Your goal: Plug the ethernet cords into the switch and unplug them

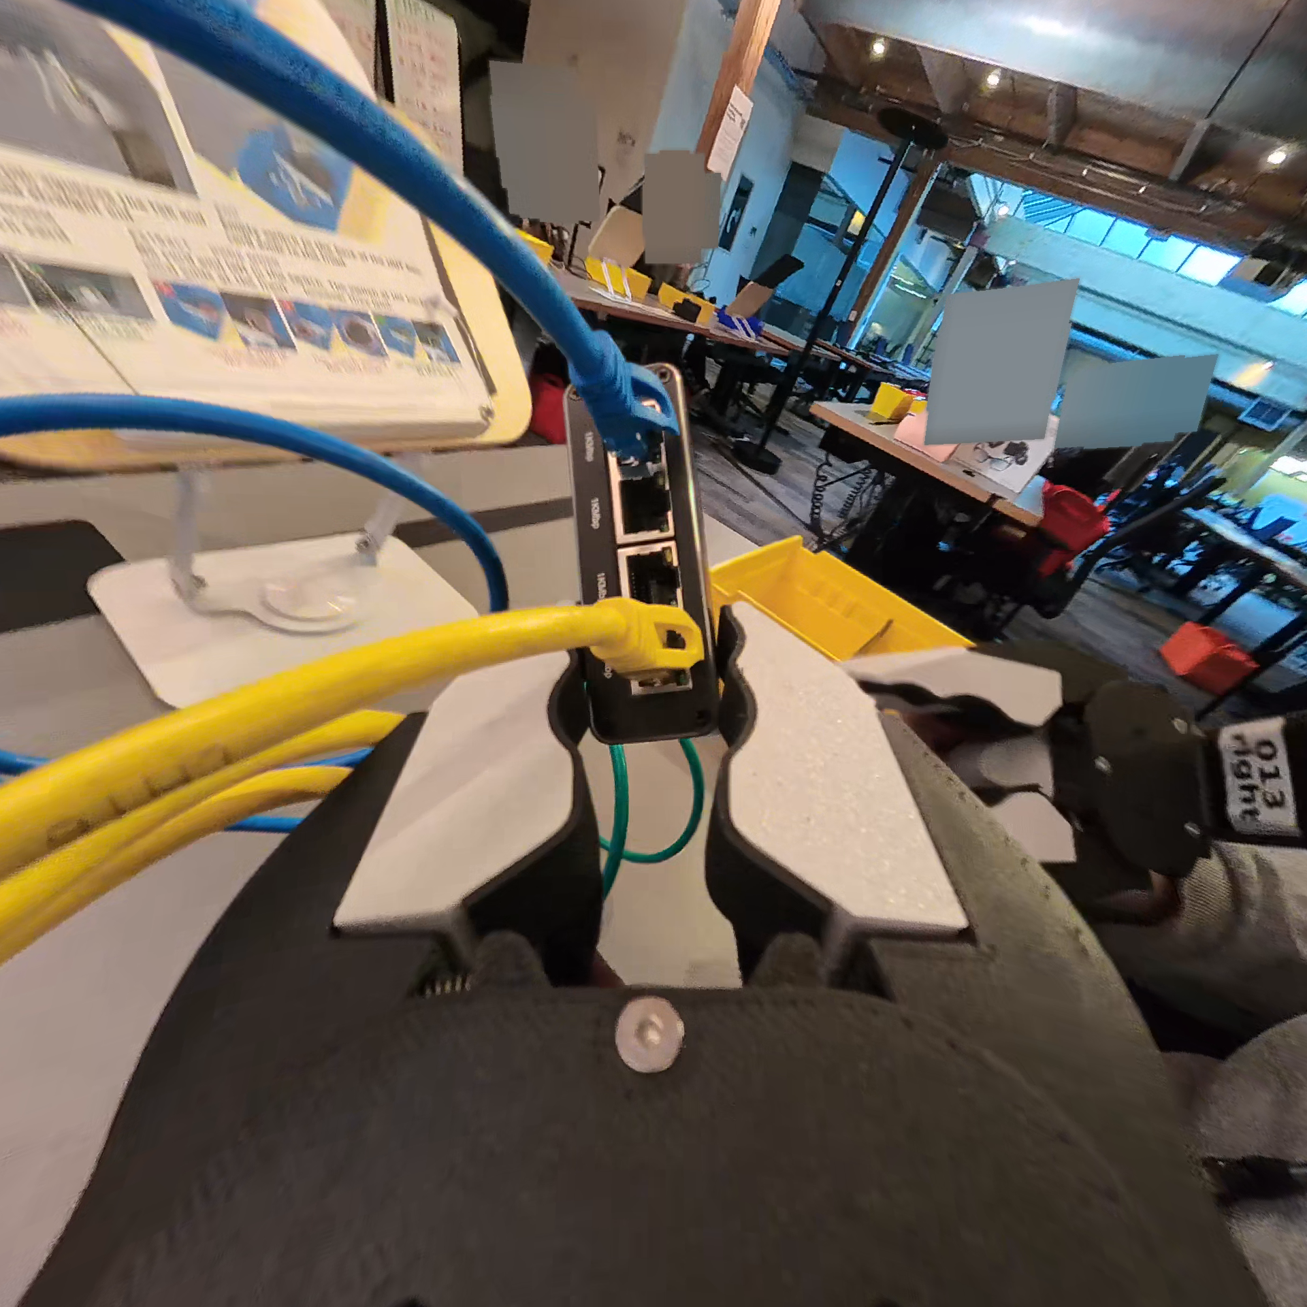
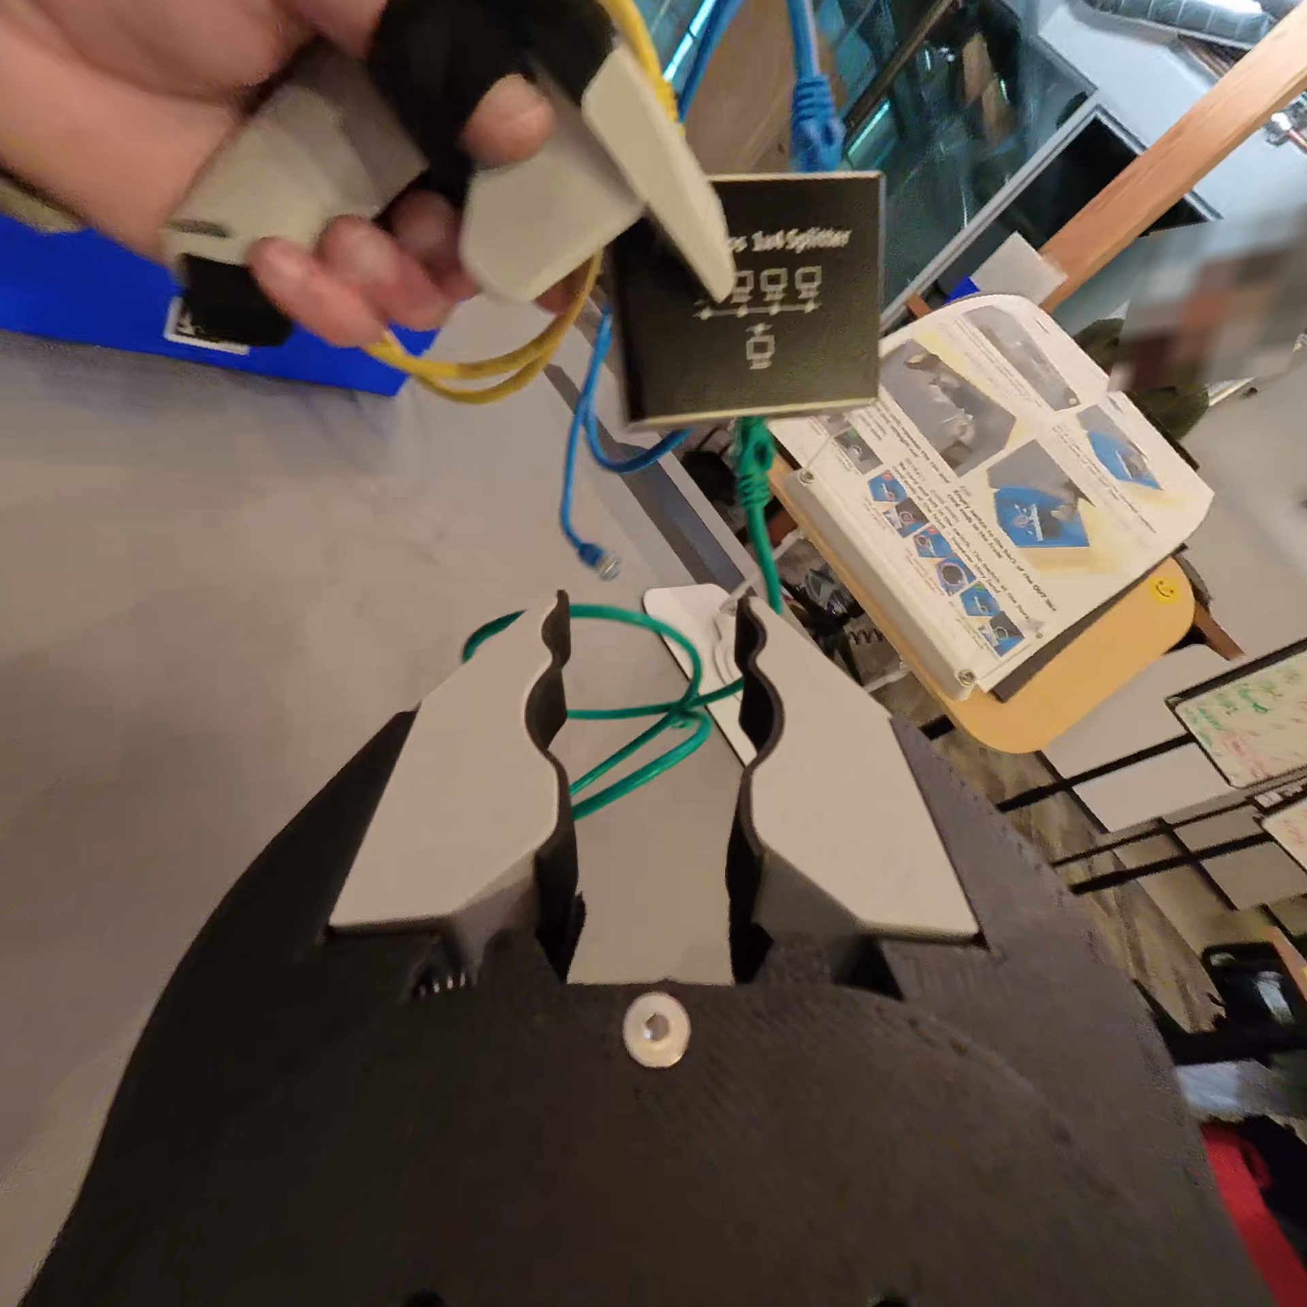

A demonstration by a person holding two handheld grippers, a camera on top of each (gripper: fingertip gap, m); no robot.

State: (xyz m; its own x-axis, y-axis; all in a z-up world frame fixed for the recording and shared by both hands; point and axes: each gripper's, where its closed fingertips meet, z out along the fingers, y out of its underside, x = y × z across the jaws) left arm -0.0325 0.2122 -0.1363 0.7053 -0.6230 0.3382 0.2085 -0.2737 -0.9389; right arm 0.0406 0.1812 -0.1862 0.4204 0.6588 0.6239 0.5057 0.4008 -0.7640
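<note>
1. We work over a grey table (image 2: pixel 212 566) with an instruction sheet on a stand (image 1: pixel 233 283) at its far edge.
2. Our left gripper (image 1: pixel 651 679) is clamped on the near end of the black switch (image 1: pixel 640 552), holding it lifted off the table. The switch's long axis runs straight away from the left gripper, and its port face is turned towards the left wrist camera.
3. Our right gripper (image 2: pixel 651 679) has its jaws parted and grips nothing. From the right gripper, the switch (image 2: pixel 757 304) lies ahead and above, showing its flat printed face. We judge that the right gripper is the free one and must do the next plugging or unplugging.
4. Cord count: three colours are visible.
   - One blue cord (image 1: pixel 396 163) enters the farthest port through its connector (image 1: pixel 622 403). A loose blue connector (image 2: pixel 590 552) lies on the table; we cannot tell whether it is the same cord.
   - One yellow cord (image 1: pixel 353 658) meets the nearest port region; its connector (image 1: pixel 654 636) appears seated or nearly so.
   - One green cord (image 2: pixel 757 495) hangs from the opposite edge of the switch.
5. Port count: two ports (image 1: pixel 647 544) between the blue and yellow connectors stand empty.
</note>
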